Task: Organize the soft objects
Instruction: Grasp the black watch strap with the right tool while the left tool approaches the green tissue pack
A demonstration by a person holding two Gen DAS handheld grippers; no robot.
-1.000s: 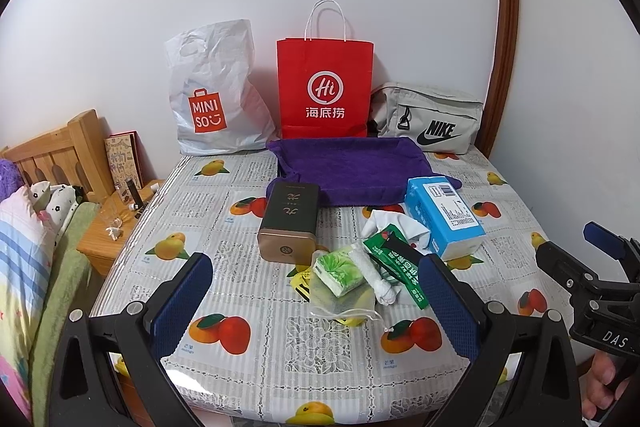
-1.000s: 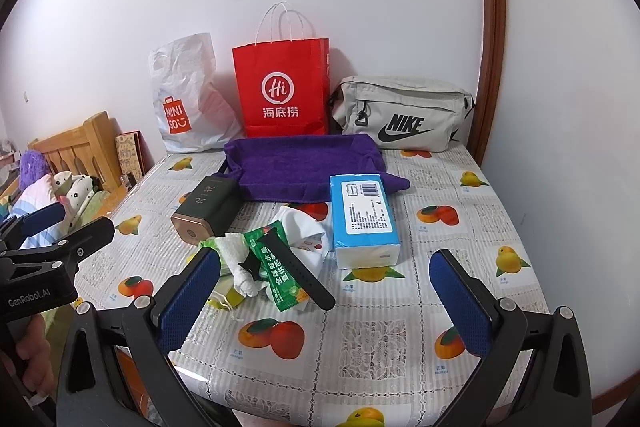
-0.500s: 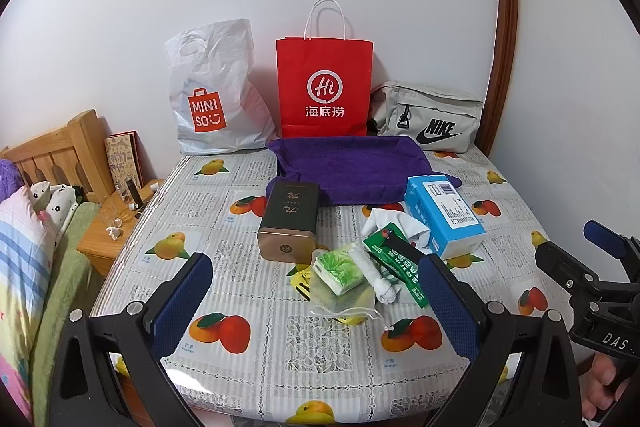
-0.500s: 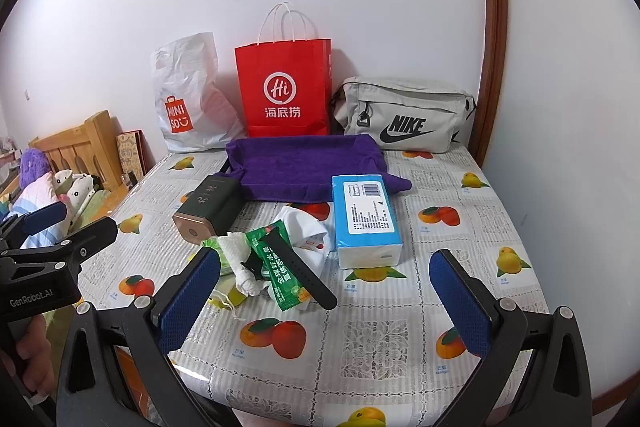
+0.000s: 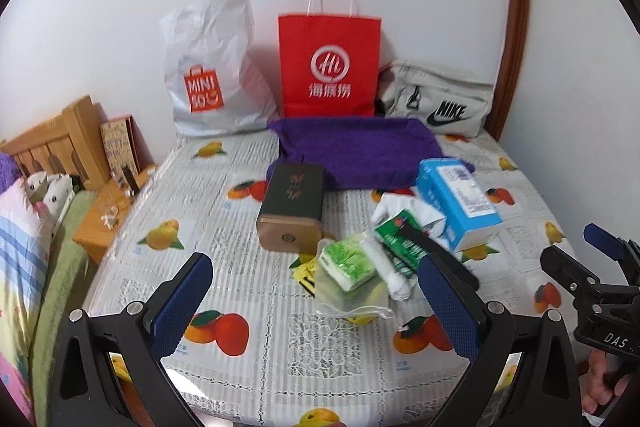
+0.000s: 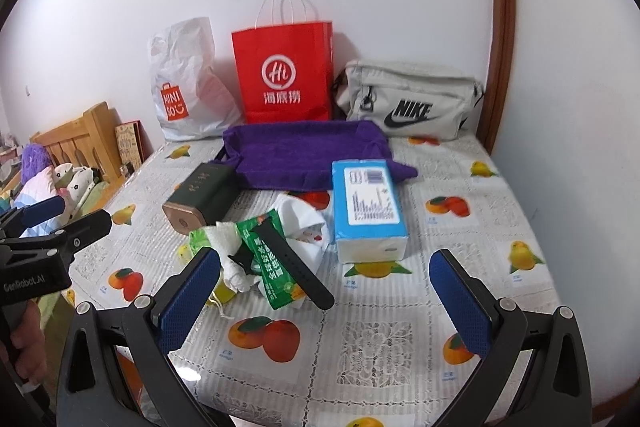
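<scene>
Both grippers spread, empty, above the table's near edge.
Your left gripper (image 5: 316, 303) and right gripper (image 6: 326, 291) face the soft pile: green tissue pack (image 5: 347, 261), white rolled cloth (image 5: 390, 267), mid-table on the fruit-print tablecloth (image 5: 248, 291).

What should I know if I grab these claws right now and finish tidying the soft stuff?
Left claw: open, empty, hovering at the table's near edge.
Right claw: open, empty, also hovering at the near edge.
Soft things sit jumbled mid-table: green tissue pack, white cloth, green sachet with a black strap across it, and the blue tissue pack beside them.
The purple cloth tray behind the pile looks empty.
Done: nothing sorted yet.
Left: probably move the soft items into the tray, one by one.
</scene>
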